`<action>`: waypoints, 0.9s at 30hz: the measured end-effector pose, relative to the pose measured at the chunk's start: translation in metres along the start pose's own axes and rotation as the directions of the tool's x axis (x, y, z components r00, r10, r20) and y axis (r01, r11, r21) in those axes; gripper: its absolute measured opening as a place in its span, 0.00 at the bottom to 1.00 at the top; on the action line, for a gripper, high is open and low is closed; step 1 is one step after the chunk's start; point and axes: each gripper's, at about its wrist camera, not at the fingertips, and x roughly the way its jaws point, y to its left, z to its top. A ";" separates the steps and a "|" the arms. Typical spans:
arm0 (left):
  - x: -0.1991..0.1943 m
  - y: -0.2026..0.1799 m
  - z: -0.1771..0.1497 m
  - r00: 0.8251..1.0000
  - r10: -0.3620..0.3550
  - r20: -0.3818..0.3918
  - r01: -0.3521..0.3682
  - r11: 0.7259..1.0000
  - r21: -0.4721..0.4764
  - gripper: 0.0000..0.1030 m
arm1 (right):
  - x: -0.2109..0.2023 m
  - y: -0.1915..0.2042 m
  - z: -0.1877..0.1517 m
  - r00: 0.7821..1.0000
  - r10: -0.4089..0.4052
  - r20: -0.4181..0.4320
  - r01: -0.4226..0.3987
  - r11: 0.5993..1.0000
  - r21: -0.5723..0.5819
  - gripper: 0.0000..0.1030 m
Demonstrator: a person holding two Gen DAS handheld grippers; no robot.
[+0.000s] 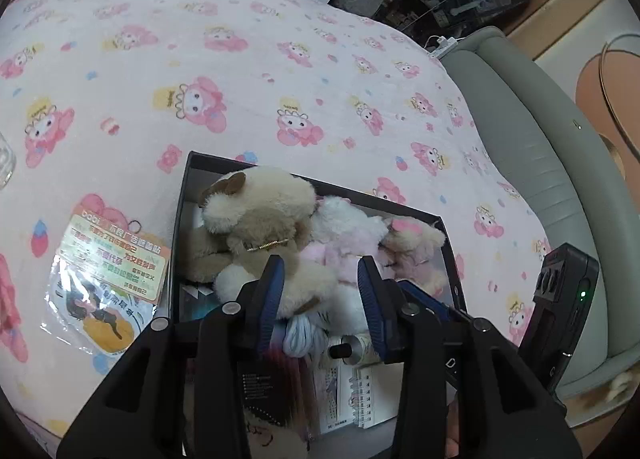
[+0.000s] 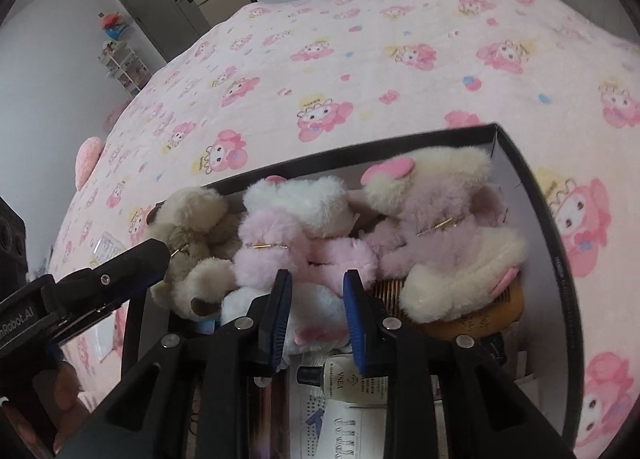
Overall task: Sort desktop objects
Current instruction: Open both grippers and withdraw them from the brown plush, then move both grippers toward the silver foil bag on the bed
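3 plush bears in the black box [image 2: 556,259] on the pink cartoon-print blanket [image 2: 360,59]: 1 beige bear [image 2: 196,235] at the left end, 1 pink-and-white bear [image 2: 304,235] mid, 1 pale pink-and-cream bear [image 2: 452,227] right, side by side and touching. Under them: 1 wooden comb [image 2: 492,303], 1 small bottle [image 2: 348,379], 1 spiral notepad [image 1: 366,399]. 1 sticker sheet [image 1: 108,279] on the blanket just left of the box. Left tool [image 1: 322,291] and right tool [image 2: 318,311] both spread, holding nothing, over the box.
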 end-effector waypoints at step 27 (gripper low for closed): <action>-0.195 -0.057 -0.092 0.940 0.145 0.308 -0.236 0.929 0.285 0.94 | -0.202 0.074 -0.093 0.922 -0.180 0.342 0.183 0.983 0.026 0.74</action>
